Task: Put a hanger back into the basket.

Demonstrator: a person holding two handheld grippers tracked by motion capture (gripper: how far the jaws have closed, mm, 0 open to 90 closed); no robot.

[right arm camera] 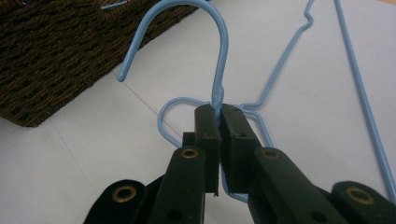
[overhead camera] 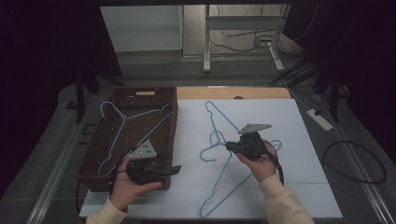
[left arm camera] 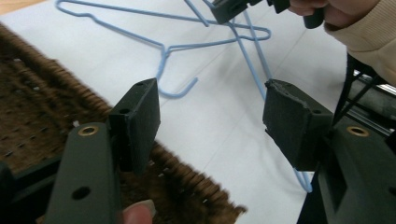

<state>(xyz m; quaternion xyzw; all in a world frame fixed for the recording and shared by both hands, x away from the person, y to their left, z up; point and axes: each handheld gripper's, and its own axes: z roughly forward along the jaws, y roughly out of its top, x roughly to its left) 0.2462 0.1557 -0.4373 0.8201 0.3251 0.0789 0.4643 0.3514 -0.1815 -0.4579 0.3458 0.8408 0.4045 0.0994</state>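
Note:
My right gripper [overhead camera: 229,147] is shut on the twisted neck of a blue wire hanger [overhead camera: 219,179], whose hook [right arm camera: 219,46] curves up towards the basket. A second blue hanger [overhead camera: 212,116] lies on the white table sheet [overhead camera: 280,116], and its hook [right arm camera: 167,116] loops under the held one. A third blue hanger [overhead camera: 123,119] rests inside the brown woven basket [overhead camera: 93,154]. My left gripper [overhead camera: 169,162] hovers at the basket's front right corner, open with nothing between its pads [left arm camera: 140,123]. In the left gripper view my left gripper [left arm camera: 212,116] points at a hanger hook [left arm camera: 173,79].
The basket's woven rim [left arm camera: 177,177] runs just under my left jaws. In the left gripper view, the other hand's cream sleeve [left arm camera: 369,42] comes in at the top right. Cables and a power strip [overhead camera: 320,119] lie on the floor to the right of the table.

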